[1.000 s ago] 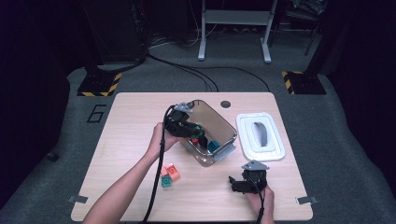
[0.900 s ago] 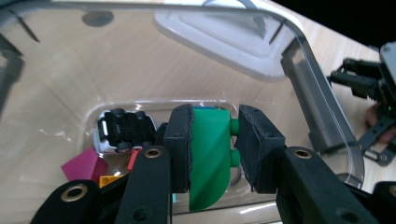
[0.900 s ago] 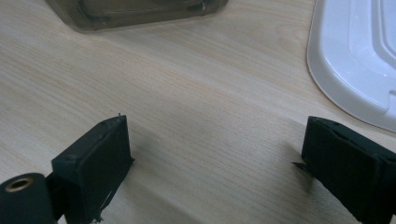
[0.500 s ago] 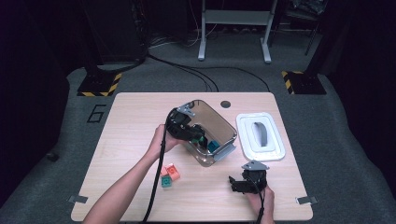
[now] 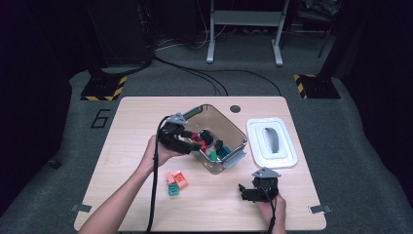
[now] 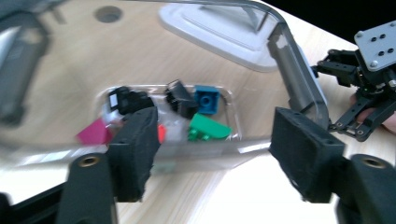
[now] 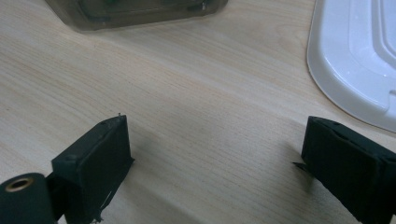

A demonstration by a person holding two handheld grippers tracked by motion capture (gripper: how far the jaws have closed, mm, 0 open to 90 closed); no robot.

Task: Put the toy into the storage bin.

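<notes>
Clear plastic is the stuff of the bin (image 5: 229, 134) at the table's middle, and it already holds a handful of bricks — black, blue, green, magenta and red pieces gathered at its near end, seen through the wall in the left gripper view. Just beside it on the near side lie three loose bricks (image 5: 175, 182), orange and teal, apparently next to go in. Over the bin's left rim hangs the left gripper (image 6: 219, 154), its jaws spread wide with nothing between them, likely just emptied. Resting low on the wood (image 7: 196, 107), the right gripper (image 7: 212, 163) waits with jaws wide and empty, well clear — the white lid (image 5: 271, 142) lies aside so the bin stays open
</notes>
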